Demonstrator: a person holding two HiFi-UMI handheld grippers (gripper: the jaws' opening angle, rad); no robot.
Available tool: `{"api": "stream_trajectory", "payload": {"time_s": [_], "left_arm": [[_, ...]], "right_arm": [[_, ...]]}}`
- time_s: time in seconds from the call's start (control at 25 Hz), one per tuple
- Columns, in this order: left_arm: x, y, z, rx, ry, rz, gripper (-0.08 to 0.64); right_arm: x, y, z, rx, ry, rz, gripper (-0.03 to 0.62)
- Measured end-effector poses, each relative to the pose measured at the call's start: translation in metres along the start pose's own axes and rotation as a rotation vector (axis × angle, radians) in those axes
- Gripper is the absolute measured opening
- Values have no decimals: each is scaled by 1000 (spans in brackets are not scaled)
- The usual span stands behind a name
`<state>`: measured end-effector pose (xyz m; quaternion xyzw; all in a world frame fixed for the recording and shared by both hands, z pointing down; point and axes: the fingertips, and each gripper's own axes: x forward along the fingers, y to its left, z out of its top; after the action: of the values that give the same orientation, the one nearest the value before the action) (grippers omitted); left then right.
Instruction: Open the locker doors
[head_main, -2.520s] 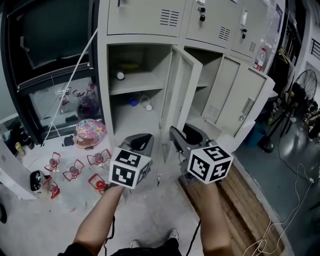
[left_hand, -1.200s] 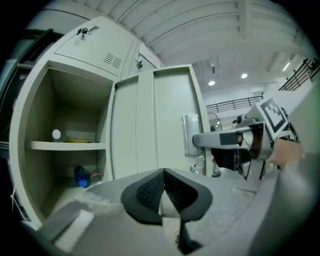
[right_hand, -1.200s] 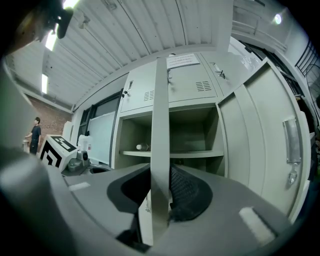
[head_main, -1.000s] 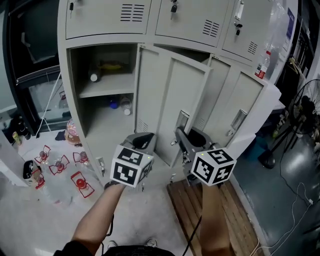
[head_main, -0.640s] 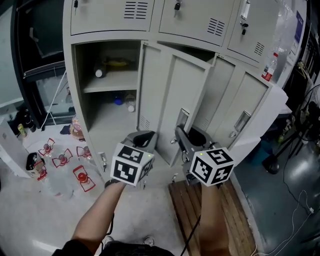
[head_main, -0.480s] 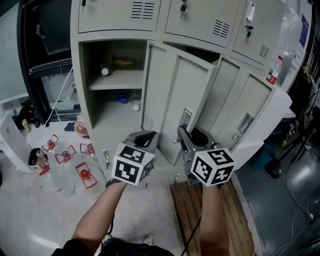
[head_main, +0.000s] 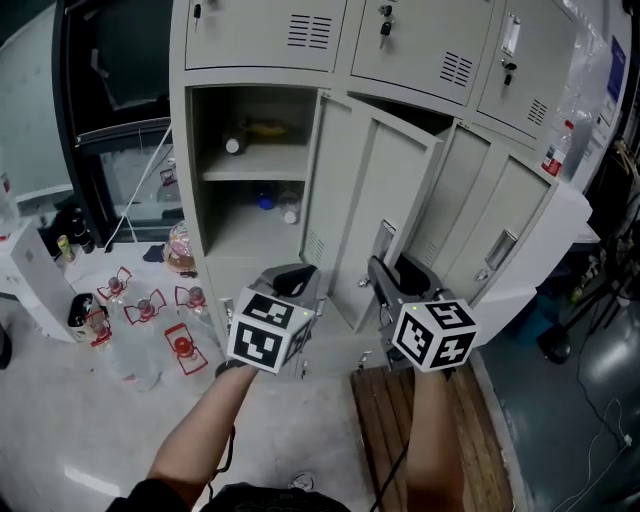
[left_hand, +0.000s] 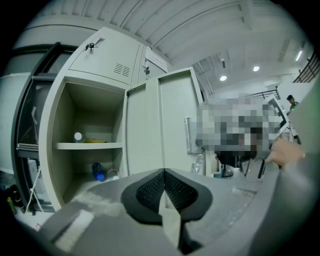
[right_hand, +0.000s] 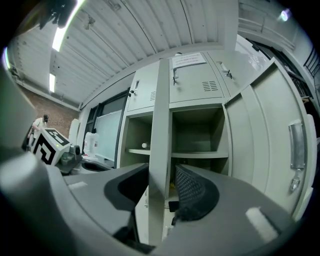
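Right gripper (right_hand: 161, 192) has just been opening its jaws, now loose around the edge of the pale grey sheet-metal locker door (right_hand: 160, 110), which stands ajar. Left gripper (left_hand: 164, 186), beside that door, is pinched closed, empty. Door looks light, stiff and slick, so I'd grab its free edge near the handle (head_main: 383, 240).

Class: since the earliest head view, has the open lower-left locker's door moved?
Yes. The door has swung wider open: its free edge now stands further right of the locker frame, showing more of its face.
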<state>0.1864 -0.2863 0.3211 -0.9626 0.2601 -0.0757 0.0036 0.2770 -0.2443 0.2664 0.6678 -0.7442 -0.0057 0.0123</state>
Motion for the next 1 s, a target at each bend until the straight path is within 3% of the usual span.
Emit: {"api": "stream_trajectory", "payload": {"time_s": [0.52,0.76,1.0], "left_arm": [[-56,20,-6,24,0,-44,0],[-93,36,-17,39,7,-43,0],[-143,69,-31,32,-2,28,0]], "right_arm": [[-38,30,-1,-6,13,-167,147],[-42,74,-10,12,24,-166,147],[-30,132,-27,58,41,-126,147]]}}
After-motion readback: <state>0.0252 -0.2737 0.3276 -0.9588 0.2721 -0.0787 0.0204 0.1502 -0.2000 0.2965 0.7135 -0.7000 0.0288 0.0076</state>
